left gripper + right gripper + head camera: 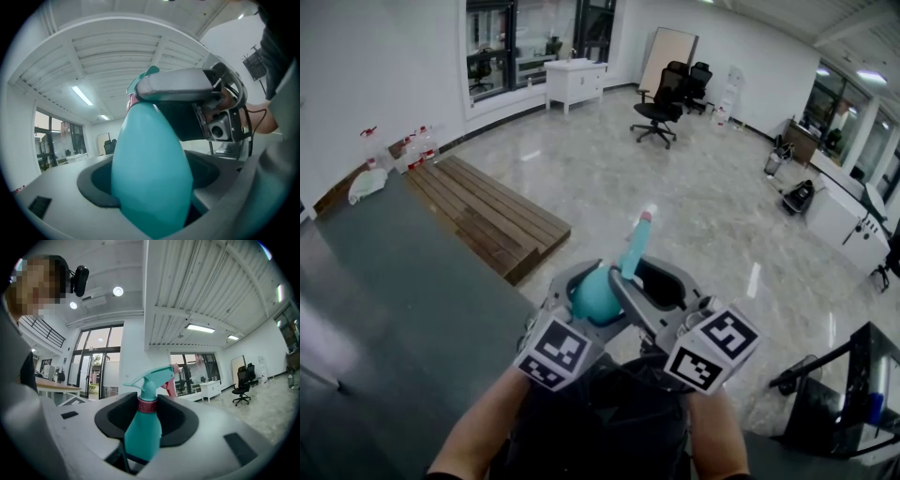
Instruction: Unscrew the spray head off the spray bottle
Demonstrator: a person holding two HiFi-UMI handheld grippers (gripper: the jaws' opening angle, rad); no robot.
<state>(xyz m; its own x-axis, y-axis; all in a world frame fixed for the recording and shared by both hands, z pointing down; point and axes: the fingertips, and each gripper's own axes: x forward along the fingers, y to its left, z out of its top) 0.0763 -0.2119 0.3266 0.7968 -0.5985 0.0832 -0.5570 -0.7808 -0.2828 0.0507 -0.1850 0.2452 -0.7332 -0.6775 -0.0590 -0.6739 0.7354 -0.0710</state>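
A teal spray bottle [595, 298] is held up in front of me, its spray head [636, 246] with a pink nozzle tip pointing away. My left gripper [586, 281] is shut on the egg-shaped body [150, 178], which fills the left gripper view. My right gripper [661, 281] comes in from the right. In the right gripper view, the bottle [143, 432] stands between its jaws, which are closed at the red collar [148, 405] under the spray head [152, 378]. One grey right jaw lies across the bottle's top in the left gripper view.
Below lies a glossy marble floor with a wooden pallet [487, 216] at the left. A dark surface [384, 281] runs along the left edge. Office chairs [661, 108] and a white cabinet [575, 80] stand far off. A black stand [862, 394] is at lower right.
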